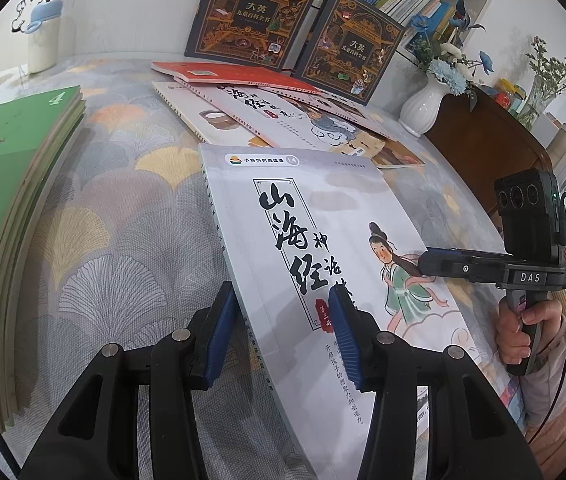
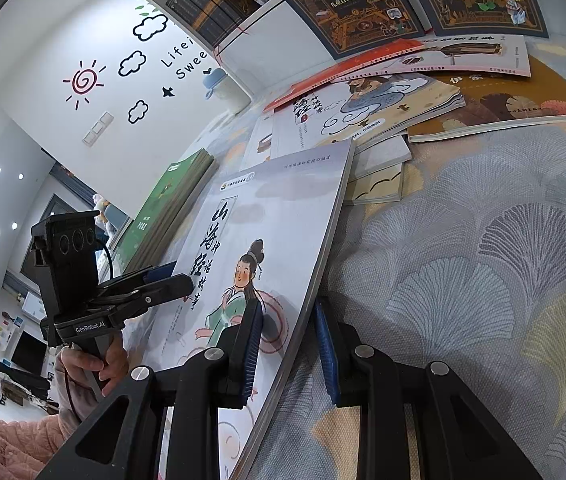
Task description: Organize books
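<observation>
- Green stack (image 1: 11, 184): we log several thin, flat softcovers with glossy green covers, squared up at the far left on the fan-patterned woven tablecloth (image 1: 123, 240).
- Left gripper (image 1: 279, 312): black frame, ribbed blue pads. We see its jaws straddling the spine edge of the pale book, one pad over the cover and one beside the spine; whether they press on it we cannot tell.
- Pale book (image 1: 315, 208): large matte grey-white softcover with brush lettering and a robed figure, tilted up off the cloth at table centre.
- Right gripper (image 2: 287, 344): its pads are clamped on the pale book's outer edge.
- Loose pile (image 1: 251, 108): thin paperbacks fanned behind, red and cream.
- White vase (image 1: 423, 108): ribbed, glazed, at right.
</observation>
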### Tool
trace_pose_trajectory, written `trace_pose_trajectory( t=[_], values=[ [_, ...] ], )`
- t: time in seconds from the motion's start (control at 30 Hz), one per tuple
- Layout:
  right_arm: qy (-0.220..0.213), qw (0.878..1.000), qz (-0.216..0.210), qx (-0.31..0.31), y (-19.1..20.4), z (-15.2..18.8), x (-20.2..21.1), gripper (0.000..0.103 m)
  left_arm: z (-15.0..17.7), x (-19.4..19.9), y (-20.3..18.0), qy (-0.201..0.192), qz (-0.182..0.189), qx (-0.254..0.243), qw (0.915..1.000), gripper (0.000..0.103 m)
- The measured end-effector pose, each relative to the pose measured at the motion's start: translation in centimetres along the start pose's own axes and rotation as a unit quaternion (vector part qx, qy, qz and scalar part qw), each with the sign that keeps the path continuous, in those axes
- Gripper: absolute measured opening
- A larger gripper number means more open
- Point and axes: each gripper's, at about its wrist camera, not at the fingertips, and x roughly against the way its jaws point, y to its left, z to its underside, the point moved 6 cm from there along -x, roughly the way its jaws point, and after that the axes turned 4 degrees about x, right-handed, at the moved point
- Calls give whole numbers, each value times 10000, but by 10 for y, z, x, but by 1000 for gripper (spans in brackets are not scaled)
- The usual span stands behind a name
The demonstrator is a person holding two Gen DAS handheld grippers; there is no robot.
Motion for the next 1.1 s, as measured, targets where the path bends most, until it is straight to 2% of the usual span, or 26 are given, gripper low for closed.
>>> trace_pose_trajectory(
  t=[0.8, 0.93, 1.03, 1.1],
  values=[
    [-15, 10000, -10, -17, -1, 0, -1, 26, 1, 0, -1, -5, -16, -30, 10000, 46],
    [23, 9998, 147, -88, 3, 1, 0, 26, 1, 1, -1, -1, -2, -17, 10000, 46],
    [108, 9981, 238, -557, 2, 1, 1, 26, -1, 1, -1, 38, 34, 33, 10000, 46],
    [173, 9972, 457, -561, 10, -1, 1, 27, -2, 2, -2, 123, 45, 100, 9999, 46]
  ],
)
